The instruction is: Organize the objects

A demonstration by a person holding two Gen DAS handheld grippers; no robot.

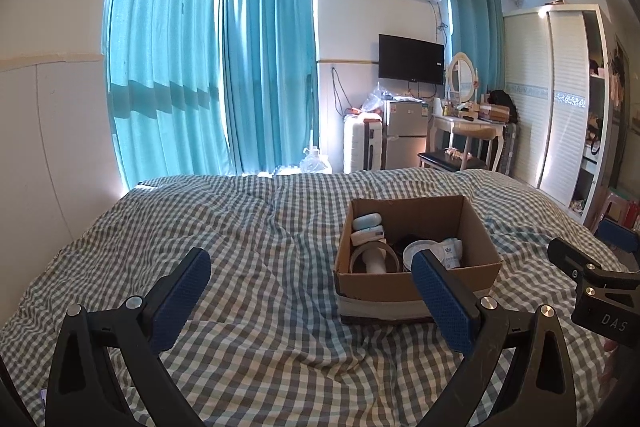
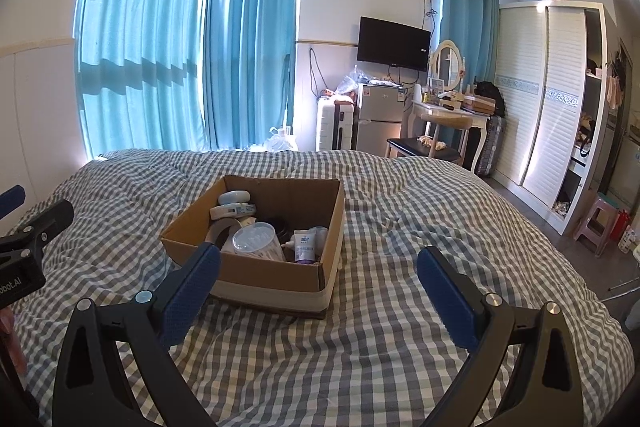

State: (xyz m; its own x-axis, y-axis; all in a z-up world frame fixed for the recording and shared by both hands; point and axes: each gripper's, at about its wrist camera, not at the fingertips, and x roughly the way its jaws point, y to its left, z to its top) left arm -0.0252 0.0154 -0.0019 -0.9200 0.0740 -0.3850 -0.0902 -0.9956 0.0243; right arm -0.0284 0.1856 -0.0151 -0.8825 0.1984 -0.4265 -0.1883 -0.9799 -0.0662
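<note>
A brown cardboard box (image 1: 472, 227) (image 2: 192, 223) sits on the checked bedspread (image 1: 260, 239) (image 2: 400, 211). Inside lie several small things: a roll of tape (image 1: 390, 255), a pale blue case (image 1: 367, 221) (image 2: 235, 196), a clear plastic tub (image 2: 256, 239) and a small white tube (image 2: 305, 245). My left gripper (image 1: 316, 285) hovers open just short of the box, its right finger overlapping the box's front corner. My right gripper (image 2: 320, 285) is open too, with the box ahead and to its left. Neither holds anything.
The other gripper's black body shows at the edge of each view (image 1: 600, 283) (image 2: 24, 251). Beyond the bed stand blue curtains (image 1: 168, 67), a white suitcase (image 1: 362, 147), a small fridge (image 1: 404, 131), a dressing table (image 1: 468, 123) and a white wardrobe (image 2: 548, 99).
</note>
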